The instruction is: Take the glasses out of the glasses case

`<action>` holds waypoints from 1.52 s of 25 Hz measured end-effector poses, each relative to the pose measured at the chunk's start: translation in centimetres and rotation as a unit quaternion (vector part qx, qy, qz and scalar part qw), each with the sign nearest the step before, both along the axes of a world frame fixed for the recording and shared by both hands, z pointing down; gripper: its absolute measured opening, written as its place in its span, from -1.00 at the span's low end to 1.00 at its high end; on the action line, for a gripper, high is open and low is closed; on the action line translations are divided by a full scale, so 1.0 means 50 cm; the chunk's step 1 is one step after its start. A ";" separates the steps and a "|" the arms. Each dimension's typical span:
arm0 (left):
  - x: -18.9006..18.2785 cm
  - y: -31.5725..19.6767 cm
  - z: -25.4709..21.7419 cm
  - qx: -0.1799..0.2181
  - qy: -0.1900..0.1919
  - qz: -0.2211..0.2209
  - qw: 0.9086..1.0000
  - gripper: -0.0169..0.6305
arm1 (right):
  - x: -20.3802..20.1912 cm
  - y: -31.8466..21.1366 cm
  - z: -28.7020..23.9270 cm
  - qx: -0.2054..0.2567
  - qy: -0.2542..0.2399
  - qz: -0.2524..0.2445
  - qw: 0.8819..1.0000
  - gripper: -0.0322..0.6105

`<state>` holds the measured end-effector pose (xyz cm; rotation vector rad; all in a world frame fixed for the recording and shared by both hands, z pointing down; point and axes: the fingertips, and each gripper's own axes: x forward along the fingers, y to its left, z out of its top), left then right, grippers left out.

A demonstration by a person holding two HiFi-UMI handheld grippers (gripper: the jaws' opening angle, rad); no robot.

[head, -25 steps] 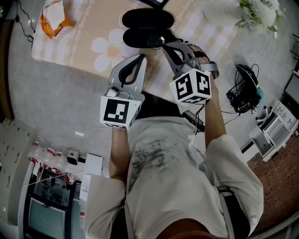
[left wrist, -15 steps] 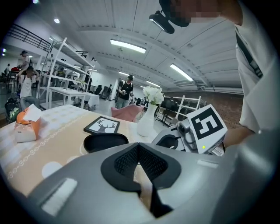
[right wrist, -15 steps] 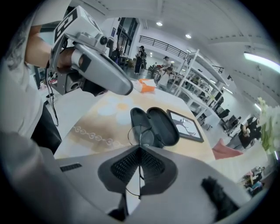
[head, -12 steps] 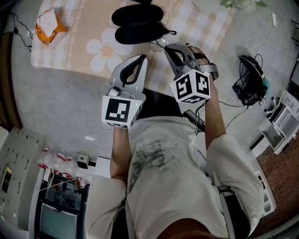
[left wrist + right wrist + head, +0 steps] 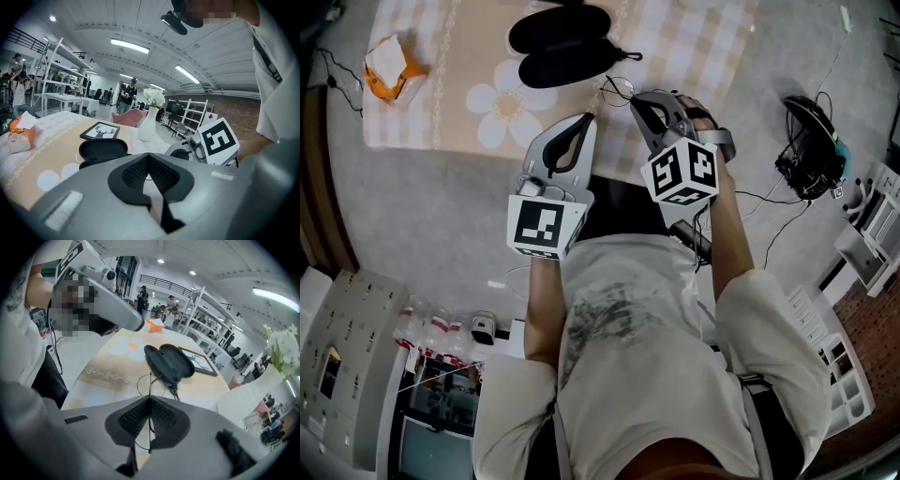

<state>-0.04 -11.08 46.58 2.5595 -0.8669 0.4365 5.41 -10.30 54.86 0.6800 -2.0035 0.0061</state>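
R gripper (image 5: 150, 399): jaws clamped on the thin wire frame of the glasses (image 5: 150, 384). Wire runs up betw the ribbed pads, and one round rim sticks out past the tips.
L gripper (image 5: 149, 157): jaws pressed together, nothing betw them. Held just left of R gripper, tips over the near edge of the table.
glasses pos: out of the case, at R gripper's tips, just beside the case's near-right end. Can't tell if they touch the cloth.
glasses case (image 5: 561, 45): black, open, both halves spread flat on the cloth, beyond both grippers.
tablecloth (image 5: 459, 47): peach/white check w/ a big white flower print, which lies betw L gripper and the case.
orange packet (image 5: 386, 67): on the cloth's left edge, well apart from the case.
picture frame (image 5: 99, 131): deer print, flat on the table behind the case.
vase (image 5: 146, 127): white, upright, w/ white flowers, beyond the frame.
bkgd: white shelving racks, people standing far off.
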 end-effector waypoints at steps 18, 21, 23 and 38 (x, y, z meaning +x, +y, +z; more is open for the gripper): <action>0.010 0.035 0.015 -0.002 -0.005 0.029 1.000 -0.92 | 0.010 0.047 0.057 -0.017 0.005 0.020 1.000 -0.84; 0.009 0.037 0.015 -0.002 -0.006 0.030 1.000 -0.92 | 0.009 0.048 0.061 -0.017 0.004 0.021 1.000 -0.84; 0.008 0.039 0.016 -0.002 -0.006 0.030 1.000 -0.92 | 0.008 0.050 0.064 -0.017 0.005 0.021 1.000 -0.84; 0.005 0.044 0.008 0.001 -0.008 0.030 1.000 -0.92 | 0.007 0.054 0.074 -0.022 0.007 0.026 0.999 -0.84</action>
